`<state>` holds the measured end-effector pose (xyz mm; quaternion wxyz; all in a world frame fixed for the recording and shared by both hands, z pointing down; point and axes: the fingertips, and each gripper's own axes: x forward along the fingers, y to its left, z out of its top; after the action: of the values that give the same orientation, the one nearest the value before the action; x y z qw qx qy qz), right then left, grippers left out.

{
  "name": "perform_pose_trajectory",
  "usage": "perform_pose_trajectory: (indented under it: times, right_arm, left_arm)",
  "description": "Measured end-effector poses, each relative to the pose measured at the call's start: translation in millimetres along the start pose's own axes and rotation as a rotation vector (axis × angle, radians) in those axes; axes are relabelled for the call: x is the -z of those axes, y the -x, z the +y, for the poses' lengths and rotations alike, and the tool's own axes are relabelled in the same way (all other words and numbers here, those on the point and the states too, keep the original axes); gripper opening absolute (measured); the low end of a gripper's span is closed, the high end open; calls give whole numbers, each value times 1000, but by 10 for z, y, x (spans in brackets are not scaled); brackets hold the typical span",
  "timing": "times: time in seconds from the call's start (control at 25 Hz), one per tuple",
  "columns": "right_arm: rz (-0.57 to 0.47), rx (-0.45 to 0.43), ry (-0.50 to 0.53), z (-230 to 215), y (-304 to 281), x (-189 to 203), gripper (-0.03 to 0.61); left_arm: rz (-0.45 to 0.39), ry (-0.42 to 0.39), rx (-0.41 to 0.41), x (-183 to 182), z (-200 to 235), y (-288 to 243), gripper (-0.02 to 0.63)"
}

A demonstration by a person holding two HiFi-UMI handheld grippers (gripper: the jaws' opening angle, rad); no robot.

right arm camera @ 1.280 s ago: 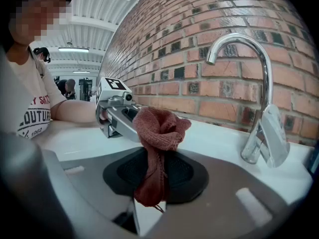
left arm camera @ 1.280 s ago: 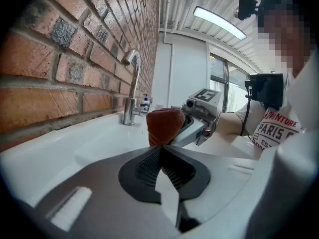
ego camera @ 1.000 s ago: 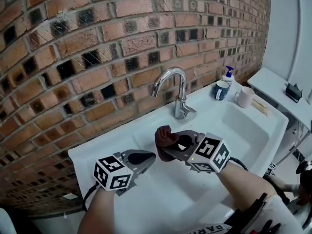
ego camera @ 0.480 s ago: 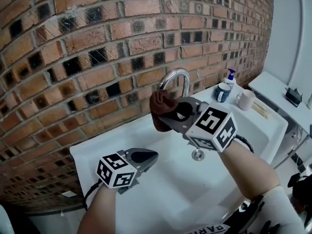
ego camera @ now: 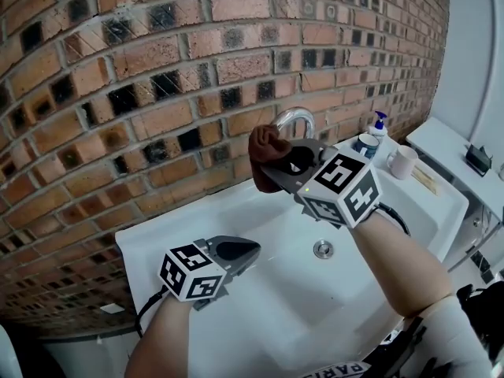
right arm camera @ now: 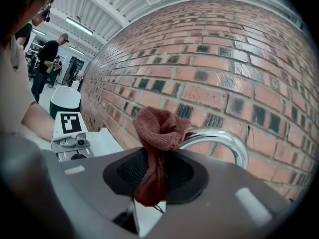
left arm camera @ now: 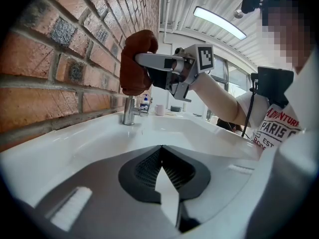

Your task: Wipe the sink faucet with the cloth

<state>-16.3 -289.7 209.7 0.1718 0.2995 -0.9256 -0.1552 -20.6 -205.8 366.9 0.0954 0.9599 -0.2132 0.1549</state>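
R gripper [ego camera: 269, 168] clamps cloth [ego camera: 265, 148] by faucet [ego camera: 294, 118] arch, frame ctr | L gripper [ego camera: 252, 250] jaws together, empty, lower left

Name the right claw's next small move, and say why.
Probably ease the right claw forward so the cloth presses onto the faucet arch, then slide along it. The claw is shut on the bunched cloth, level with the arch; contact is unclear.

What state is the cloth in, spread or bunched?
Bunched: the cloth forms a wad pinched between the right gripper's jaws, near the faucet.
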Motion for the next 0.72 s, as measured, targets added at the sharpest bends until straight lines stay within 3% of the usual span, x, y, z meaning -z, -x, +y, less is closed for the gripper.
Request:
perform_pose_trajectory:
  times: [0.52,0.72]
  right_arm:
    - [52,-7,23,-74,5,-50,94]
    - [0,56,17,-306,176,-280,94]
  left_arm:
    - [6,-1,3,7,-10,-4,5]
    - [8,-2,2,11,-4,-5,5]
